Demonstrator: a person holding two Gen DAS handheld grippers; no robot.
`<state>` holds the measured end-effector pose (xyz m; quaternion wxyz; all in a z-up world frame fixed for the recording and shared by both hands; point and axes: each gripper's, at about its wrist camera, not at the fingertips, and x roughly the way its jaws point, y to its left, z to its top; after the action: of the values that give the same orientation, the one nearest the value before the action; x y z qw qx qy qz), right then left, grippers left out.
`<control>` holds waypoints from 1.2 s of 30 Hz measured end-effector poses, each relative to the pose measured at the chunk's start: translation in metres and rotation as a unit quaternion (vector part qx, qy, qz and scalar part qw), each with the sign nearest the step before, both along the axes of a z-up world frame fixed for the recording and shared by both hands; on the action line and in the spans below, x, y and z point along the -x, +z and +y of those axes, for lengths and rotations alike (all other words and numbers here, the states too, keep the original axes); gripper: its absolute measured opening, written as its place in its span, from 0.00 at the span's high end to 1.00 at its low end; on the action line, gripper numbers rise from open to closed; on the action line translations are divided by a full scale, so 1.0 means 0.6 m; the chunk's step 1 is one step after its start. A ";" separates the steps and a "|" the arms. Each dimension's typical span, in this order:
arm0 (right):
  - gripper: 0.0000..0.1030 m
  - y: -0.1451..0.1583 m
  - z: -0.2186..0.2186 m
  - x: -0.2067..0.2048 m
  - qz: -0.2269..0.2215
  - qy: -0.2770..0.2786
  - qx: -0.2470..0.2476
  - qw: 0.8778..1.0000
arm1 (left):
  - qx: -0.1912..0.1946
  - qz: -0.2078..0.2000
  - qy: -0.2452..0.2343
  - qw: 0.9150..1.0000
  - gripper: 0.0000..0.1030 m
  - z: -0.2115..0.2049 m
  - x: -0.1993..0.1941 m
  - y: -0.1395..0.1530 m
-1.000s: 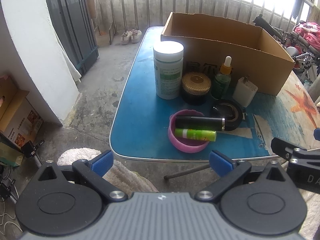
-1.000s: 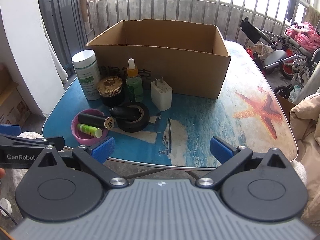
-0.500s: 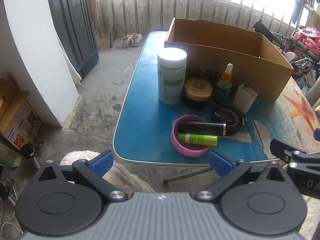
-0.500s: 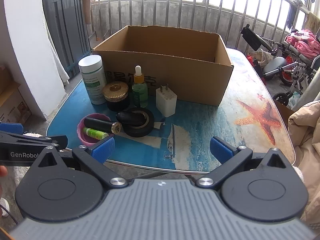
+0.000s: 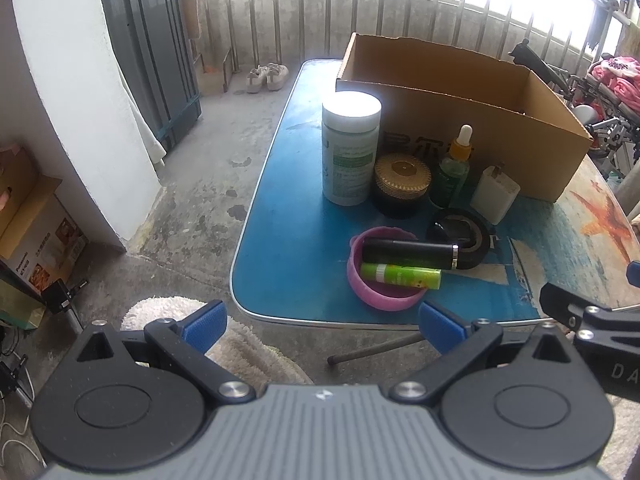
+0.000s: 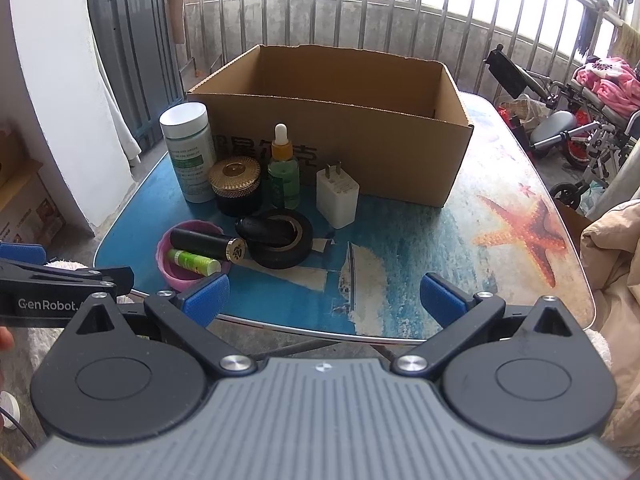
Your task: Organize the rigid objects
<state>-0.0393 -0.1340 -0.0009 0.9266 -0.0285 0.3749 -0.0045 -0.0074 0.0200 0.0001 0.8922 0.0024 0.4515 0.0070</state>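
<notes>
An open cardboard box (image 6: 340, 136) (image 5: 480, 128) stands on the blue table (image 6: 420, 248) (image 5: 288, 232). In front of it are a white bottle (image 6: 188, 152) (image 5: 351, 148), a gold-lidded black jar (image 6: 238, 186) (image 5: 402, 184), a green dropper bottle (image 6: 283, 172) (image 5: 454, 168) and a white charger (image 6: 337, 196) (image 5: 495, 194). Nearer lie a black tape roll (image 6: 280, 240) (image 5: 460, 236) and a pink bowl (image 6: 176, 268) (image 5: 384, 292) holding a black tube (image 6: 208, 244) (image 5: 408, 253) and a green tube (image 6: 192, 261) (image 5: 400, 274). My left gripper (image 5: 322, 326) and right gripper (image 6: 324, 294) hover open before the table's near edge, both empty.
A grey cabinet (image 5: 156, 60) and white wall (image 5: 68, 100) stand at left, with shoes (image 5: 266, 76) on the concrete floor. A wheelchair (image 6: 560, 120) with pink cloth sits at right. A white fluffy item (image 5: 224, 340) lies below the left gripper. Metal railings run behind.
Both grippers have risen and drawn back a little, so the table and objects sit lower and farther in view. Nothing on the table has moved.
</notes>
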 end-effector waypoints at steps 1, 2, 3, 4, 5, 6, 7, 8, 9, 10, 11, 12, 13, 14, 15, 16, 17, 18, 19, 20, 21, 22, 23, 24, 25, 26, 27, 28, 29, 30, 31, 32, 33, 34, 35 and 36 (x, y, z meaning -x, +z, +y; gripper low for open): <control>0.01 -0.001 0.000 0.000 0.001 0.000 0.000 1.000 | 0.001 0.001 0.000 1.000 0.01 0.001 -0.001 -0.001; 0.01 -0.002 0.000 -0.002 0.001 0.000 0.000 1.000 | 0.001 0.002 0.000 1.000 0.01 0.001 -0.002 -0.002; 0.01 -0.003 0.000 -0.003 0.003 0.000 0.000 1.000 | 0.001 0.003 0.000 1.000 0.01 0.001 -0.003 -0.003; 0.01 -0.004 0.000 -0.004 0.004 0.000 -0.001 1.000 | 0.001 0.005 -0.001 1.000 0.01 0.001 -0.004 -0.005; 0.01 -0.006 -0.001 -0.005 0.005 0.000 -0.002 1.000 | 0.001 0.006 -0.001 1.000 0.01 0.002 -0.005 -0.007; 0.01 -0.007 -0.002 -0.006 0.005 0.000 -0.003 1.000 | 0.002 0.007 -0.002 1.000 0.01 0.002 -0.007 -0.009; 0.01 -0.009 -0.003 -0.007 0.006 0.000 -0.003 1.000 | 0.002 0.009 -0.002 1.000 0.01 0.001 -0.009 -0.011; 0.01 -0.010 -0.005 -0.008 0.006 0.000 -0.004 1.000 | 0.003 0.009 -0.003 1.000 0.01 0.001 -0.010 -0.012; 0.01 -0.011 -0.007 -0.009 0.005 0.001 -0.006 1.000 | 0.003 0.008 -0.005 1.000 0.01 0.000 -0.010 -0.014; 0.01 -0.013 -0.010 -0.010 0.002 0.004 -0.009 1.000 | 0.004 0.007 -0.007 1.000 0.01 -0.001 -0.011 -0.014; 0.01 -0.013 -0.013 -0.010 -0.001 0.006 -0.012 1.000 | 0.005 0.004 -0.010 1.000 0.01 -0.002 -0.011 -0.015; 0.01 -0.014 -0.018 -0.009 -0.009 0.011 -0.016 1.000 | 0.006 0.000 -0.013 1.000 0.01 -0.004 -0.011 -0.015; 0.01 -0.014 -0.022 -0.009 -0.020 0.019 -0.021 0.999 | 0.007 -0.006 -0.017 1.000 0.01 -0.006 -0.010 -0.015; 0.01 -0.014 -0.027 -0.009 -0.030 0.030 -0.026 0.999 | 0.007 -0.012 -0.022 1.000 0.01 -0.008 -0.010 -0.014; 0.01 -0.013 -0.031 -0.011 -0.037 0.042 -0.032 0.998 | 0.008 -0.016 -0.027 0.999 0.01 -0.010 -0.011 -0.014; 0.01 -0.012 -0.037 -0.013 -0.041 0.052 -0.040 0.997 | 0.011 -0.020 -0.032 0.999 0.01 -0.012 -0.013 -0.015; 0.01 -0.011 -0.044 -0.016 -0.044 0.060 -0.050 0.996 | 0.017 -0.024 -0.038 0.999 0.01 -0.014 -0.015 -0.015; 0.01 -0.010 -0.052 -0.020 -0.048 0.069 -0.069 0.994 | 0.022 -0.030 -0.044 0.998 0.01 -0.015 -0.015 -0.015; 0.01 -0.009 -0.062 -0.025 -0.048 0.074 -0.095 0.992 | 0.028 -0.037 -0.051 0.998 0.01 -0.017 -0.016 -0.015; 0.01 -0.008 -0.073 -0.031 -0.047 0.077 -0.126 0.988 | 0.035 -0.044 -0.057 0.997 0.02 -0.018 -0.017 -0.015; 0.01 -0.009 -0.083 -0.037 -0.045 0.079 -0.158 0.983 | 0.040 -0.049 -0.064 0.996 0.02 -0.019 -0.018 -0.015; 0.01 -0.011 -0.092 -0.043 -0.043 0.079 -0.188 0.978 | 0.045 -0.054 -0.073 0.995 0.04 -0.021 -0.019 -0.016; 0.01 -0.014 -0.100 -0.048 -0.041 0.078 -0.211 0.973 | 0.047 -0.057 -0.082 0.994 0.06 -0.024 -0.020 -0.016; 0.02 -0.018 -0.104 -0.053 -0.039 0.079 -0.230 0.969 | 0.046 -0.058 -0.089 0.993 0.08 -0.027 -0.022 -0.016; 0.02 -0.022 -0.107 -0.057 -0.035 0.081 -0.246 0.965 | 0.044 -0.058 -0.095 0.993 0.11 -0.030 -0.025 -0.017; 0.04 -0.027 -0.106 -0.062 -0.031 0.083 -0.260 0.962 | 0.043 -0.058 -0.102 0.992 0.13 -0.033 -0.027 -0.019; 0.06 -0.033 -0.106 -0.066 -0.025 0.088 -0.274 0.958 | 0.041 -0.057 -0.109 0.992 0.15 -0.036 -0.028 -0.020; 0.08 -0.040 -0.104 -0.071 -0.017 0.093 -0.287 0.953 | 0.038 -0.056 -0.115 0.991 0.16 -0.039 -0.030 -0.023; 0.11 -0.048 -0.101 -0.075 -0.007 0.098 -0.300 0.949 | 0.037 -0.056 -0.121 0.990 0.18 -0.042 -0.031 -0.025; 0.15 -0.053 -0.099 -0.079 0.002 0.103 -0.313 0.944 | 0.035 -0.055 -0.127 0.990 0.22 -0.045 -0.033 -0.027; 0.17 -0.058 -0.096 -0.083 0.009 0.107 -0.322 0.941 | 0.033 -0.052 -0.132 0.989 0.26 -0.047 -0.035 -0.030; 0.23 -0.064 -0.093 -0.088 0.016 0.109 -0.331 0.937 | 0.033 -0.051 -0.136 0.989 0.28 -0.048 -0.037 -0.032; 0.27 -0.069 -0.091 -0.092 0.022 0.110 -0.338 0.934 | 0.036 -0.048 -0.139 0.988 0.34 -0.049 -0.039 -0.034; 0.28 -0.074 -0.089 -0.097 0.028 0.110 -0.345 0.932 | 0.039 -0.045 -0.141 0.988 0.37 -0.049 -0.041 -0.036; 0.30 -0.080 -0.089 -0.102 0.034 0.109 -0.353 0.929 | 0.042 -0.042 -0.143 0.988 0.38 -0.049 -0.043 -0.038; 0.34 -0.086 -0.088 -0.107 0.039 0.107 -0.359 0.926 | 0.045 -0.040 -0.144 0.988 0.39 -0.047 -0.047 -0.041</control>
<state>0.0249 -0.1870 -0.0524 0.8544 0.2663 0.3819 0.2306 0.0206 -0.0084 -0.0245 0.9003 0.0275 0.4106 -0.1421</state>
